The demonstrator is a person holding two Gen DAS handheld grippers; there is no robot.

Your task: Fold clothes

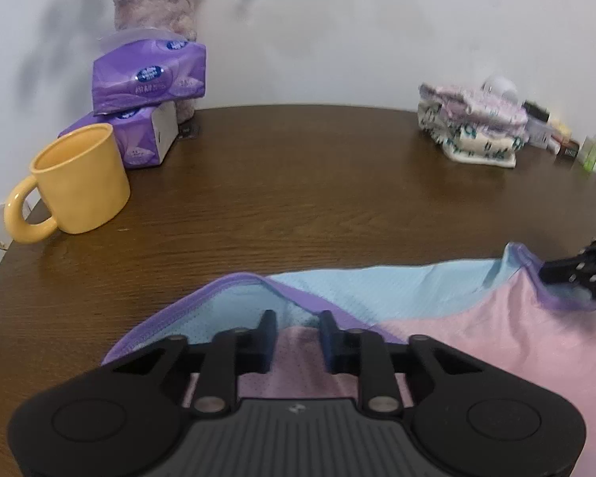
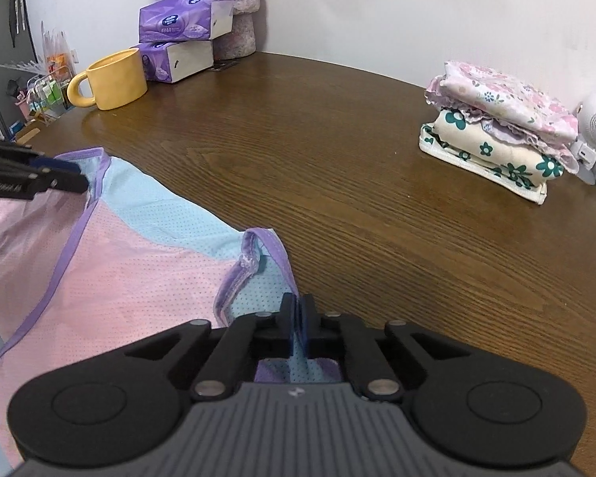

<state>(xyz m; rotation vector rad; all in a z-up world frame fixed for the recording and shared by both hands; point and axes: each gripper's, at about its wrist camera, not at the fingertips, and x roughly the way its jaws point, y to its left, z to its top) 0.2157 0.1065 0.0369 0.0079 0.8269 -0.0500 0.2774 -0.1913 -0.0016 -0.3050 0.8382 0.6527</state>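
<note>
Mesh garment: pink body, light blue panel along the far side, purple binding at the edges. Lies spread on the near part of a brown wooden table, lightly rumpled, two trimmed corners raised. Stack of folded floral clothes sits well apart, at the far right.

The stack of folded clothes and the small bottles and boxes beside it are smeared by blur in the left wrist view, their labels unreadable. The garment runs off the bottom and left edges. The vase is cut off at the top.
</note>
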